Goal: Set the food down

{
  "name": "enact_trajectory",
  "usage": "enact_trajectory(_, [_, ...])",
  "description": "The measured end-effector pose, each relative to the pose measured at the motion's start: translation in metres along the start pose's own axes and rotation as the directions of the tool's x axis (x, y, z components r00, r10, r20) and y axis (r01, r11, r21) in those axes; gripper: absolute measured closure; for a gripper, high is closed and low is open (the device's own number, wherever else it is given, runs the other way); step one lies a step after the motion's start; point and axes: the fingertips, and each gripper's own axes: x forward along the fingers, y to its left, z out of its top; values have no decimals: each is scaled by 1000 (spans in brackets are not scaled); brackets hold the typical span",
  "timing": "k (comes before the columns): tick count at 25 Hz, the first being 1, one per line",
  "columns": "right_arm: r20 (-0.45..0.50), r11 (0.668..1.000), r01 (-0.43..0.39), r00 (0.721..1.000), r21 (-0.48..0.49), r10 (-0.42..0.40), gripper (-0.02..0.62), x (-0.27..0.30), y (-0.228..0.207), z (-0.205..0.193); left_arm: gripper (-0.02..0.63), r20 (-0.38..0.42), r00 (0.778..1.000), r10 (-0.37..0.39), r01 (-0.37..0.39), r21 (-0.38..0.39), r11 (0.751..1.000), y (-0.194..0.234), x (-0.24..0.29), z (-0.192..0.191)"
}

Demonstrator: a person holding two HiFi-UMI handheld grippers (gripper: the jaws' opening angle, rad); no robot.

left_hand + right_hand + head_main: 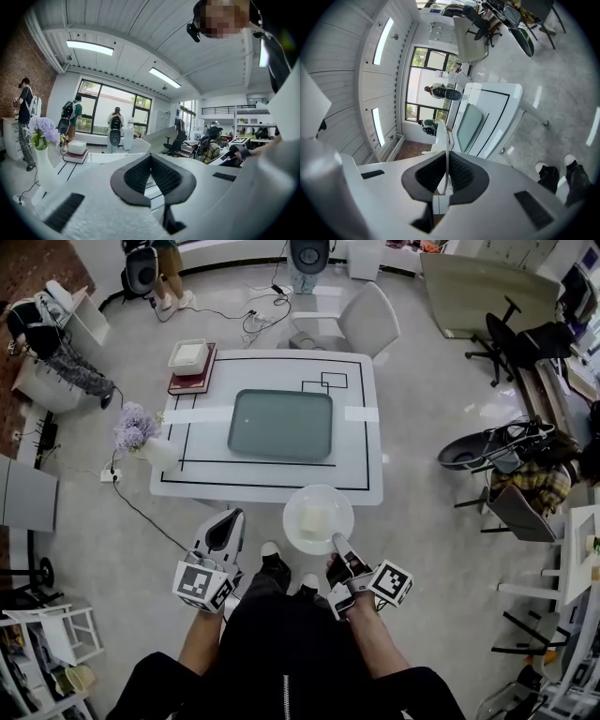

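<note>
Ahead of me stands the white rectangular table (361,442) with black line markings, a dark grey-green rounded tray (281,425) at its middle. At its near edge hangs the round white plate (337,502) bearing a pale block of food (316,519), straight out beyond my right claw (337,542), which pinches the near rim (edge-on between the pads). My left claw (225,521) is pressed together, empty, alongside.
</note>
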Motion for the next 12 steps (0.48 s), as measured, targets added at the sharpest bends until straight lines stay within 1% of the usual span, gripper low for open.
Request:
enact_trajectory(3, [-2,998,55,998,-30,-55,578,25,3,0,600,-1,1000,-17,17,3,1000,25,10,5])
enact_trajectory(5, [0,996,75,997,-40,-75,578,44,9,-2,600,-7,1000,-23,23,2,1000,46,15,7])
enact_trajectory(8, [10,996,75,997,-43,-75,578,72,18,-8,600,-16,999,-35,35,-8,999,79,21,9])
enact_trajectory(10, [18,995,75,997,-60,-74,578,90,23,-11,600,-16,999,-47,47,-11,999,99,24,9])
enact_trajectory(12, [35,997,59,998,-58,-57,578,106,29,-14,600,-24,998,-62,62,-7,998,115,27,8])
